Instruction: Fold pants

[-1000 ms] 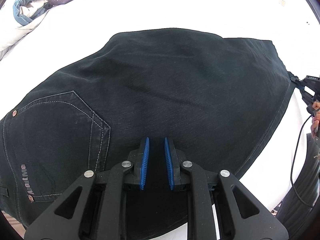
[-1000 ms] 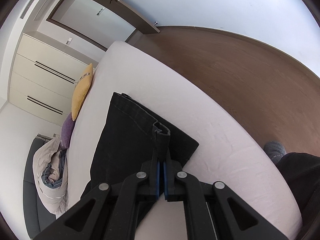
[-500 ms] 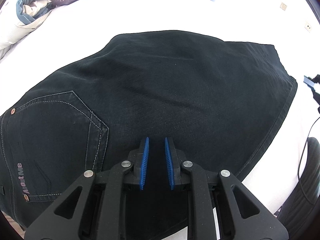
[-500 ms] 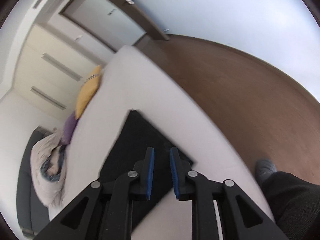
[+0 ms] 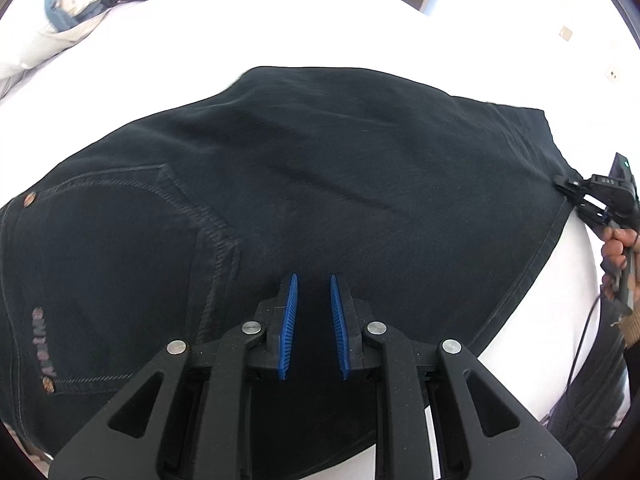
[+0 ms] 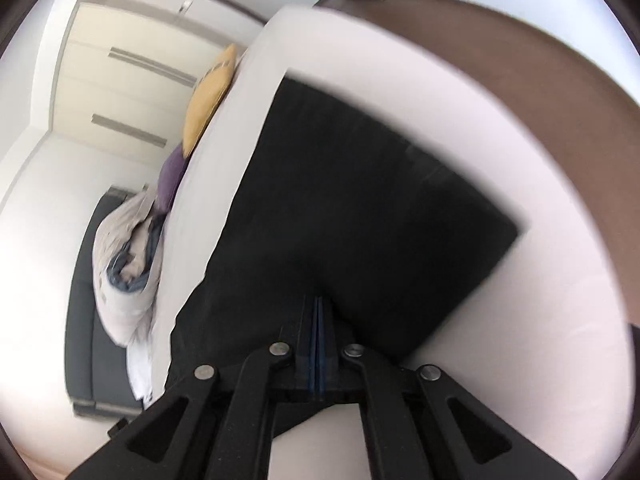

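Dark denim pants (image 5: 320,184) lie flat on the white bed (image 5: 280,28), with a back pocket (image 5: 120,240) at the left. My left gripper (image 5: 314,284) is open, its blue pads just above the cloth near the near edge. My right gripper (image 6: 318,304) is shut on the pants' hem edge (image 6: 360,208); the view is blurred. In the left wrist view the right gripper (image 5: 568,186) touches the hem at the far right.
Yellow (image 6: 208,96) and purple (image 6: 172,172) pillows and a bundled duvet (image 6: 124,264) lie at the head of the bed. Brown floor (image 6: 540,64) runs past the bed's foot. A cable (image 5: 580,344) hangs at the right.
My right gripper opened half a second ago, then came back in and shut on the hem edge. My left gripper stayed open over the pants.
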Action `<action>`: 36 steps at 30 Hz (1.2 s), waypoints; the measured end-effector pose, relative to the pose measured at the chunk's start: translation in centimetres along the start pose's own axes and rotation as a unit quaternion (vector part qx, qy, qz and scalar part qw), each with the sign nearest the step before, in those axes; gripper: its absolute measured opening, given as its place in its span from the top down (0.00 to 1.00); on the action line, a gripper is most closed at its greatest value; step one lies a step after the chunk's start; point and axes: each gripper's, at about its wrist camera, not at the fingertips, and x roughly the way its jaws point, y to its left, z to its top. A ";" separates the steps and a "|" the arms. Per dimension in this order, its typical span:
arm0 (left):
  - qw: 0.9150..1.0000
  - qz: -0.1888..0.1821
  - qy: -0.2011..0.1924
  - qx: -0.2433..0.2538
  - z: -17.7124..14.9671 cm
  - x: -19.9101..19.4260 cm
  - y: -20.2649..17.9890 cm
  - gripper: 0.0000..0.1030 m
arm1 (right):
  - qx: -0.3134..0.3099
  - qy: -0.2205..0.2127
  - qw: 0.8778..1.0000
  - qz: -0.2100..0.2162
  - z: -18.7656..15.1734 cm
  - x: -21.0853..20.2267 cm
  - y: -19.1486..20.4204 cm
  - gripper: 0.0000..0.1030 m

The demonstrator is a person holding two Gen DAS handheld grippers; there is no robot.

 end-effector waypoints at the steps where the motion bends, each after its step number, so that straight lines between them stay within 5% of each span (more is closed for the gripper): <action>1: 1.000 -0.008 -0.004 -0.006 -0.4 -0.3 0.6 0.84 | 0.014 -0.025 0.999 -0.031 0.8 -1.5 -0.8 1.00; 3: 1.000 0.014 -0.008 -0.010 -1.1 -1.0 1.4 0.84 | 0.011 -0.047 0.996 -0.068 1.7 -3.6 -0.4 0.99; 4: 1.000 0.027 -0.014 -0.009 -1.4 -1.7 1.5 0.84 | -0.016 -0.051 0.996 -0.078 1.6 -4.2 1.2 0.90; 6: 0.999 0.006 -0.037 -0.016 -1.4 -3.1 1.4 0.84 | -0.066 -0.031 0.997 -0.033 0.4 -3.6 4.9 0.90; 8: 0.998 -0.031 -0.056 -0.014 -0.6 -3.7 0.5 0.84 | -0.094 0.022 0.993 0.064 -2.5 -0.9 9.1 0.84; 10: 0.997 -0.049 -0.062 -0.005 0.4 -3.2 -0.8 0.84 | -0.116 0.093 0.979 0.139 -6.7 3.4 13.2 0.64; 13: 0.997 -0.057 -0.050 0.006 1.3 -0.9 -1.6 0.84 | -0.149 0.193 0.955 0.168 -13.0 9.5 17.6 0.64; 15: 0.999 -0.027 -0.026 0.004 1.3 0.6 -0.6 0.84 | -0.197 0.225 0.944 0.138 -15.6 12.5 19.2 0.64; 17: 0.999 -0.038 -0.028 -0.027 0.5 0.2 2.1 0.84 | -0.192 0.225 0.950 0.101 -15.7 13.7 18.3 0.65; 19: 0.998 -0.031 -0.033 -0.048 -0.7 -1.1 5.3 0.84 | -0.150 0.210 0.962 0.092 -13.7 13.6 15.4 0.90; 21: 0.996 -0.057 -0.040 -0.061 -2.0 -2.4 8.2 0.84 | -0.122 0.170 0.975 0.078 -11.2 11.8 12.0 0.99; 27: 0.994 -0.010 -0.048 -0.103 -4.5 -6.7 16.1 0.84 | -0.032 0.015 0.999 -0.017 -4.2 3.4 4.4 0.99; 29: 0.992 0.002 -0.066 -0.107 -3.8 -8.5 17.4 0.84 | -0.045 -0.012 0.998 -0.041 -3.3 1.9 5.4 0.86; 31: 0.988 -0.035 -0.099 -0.112 -1.1 -9.5 17.1 0.84 | -0.083 -0.003 0.997 -0.009 -3.9 2.3 8.3 0.74; 33: 0.987 -0.070 -0.114 -0.087 2.5 -9.0 15.0 0.84 | -0.122 0.035 0.991 0.041 -5.6 4.4 12.1 0.74; 36: 0.989 -0.113 -0.090 -0.011 8.5 -5.0 9.7 0.83 | -0.164 0.097 0.975 0.111 -9.0 8.4 17.0 0.74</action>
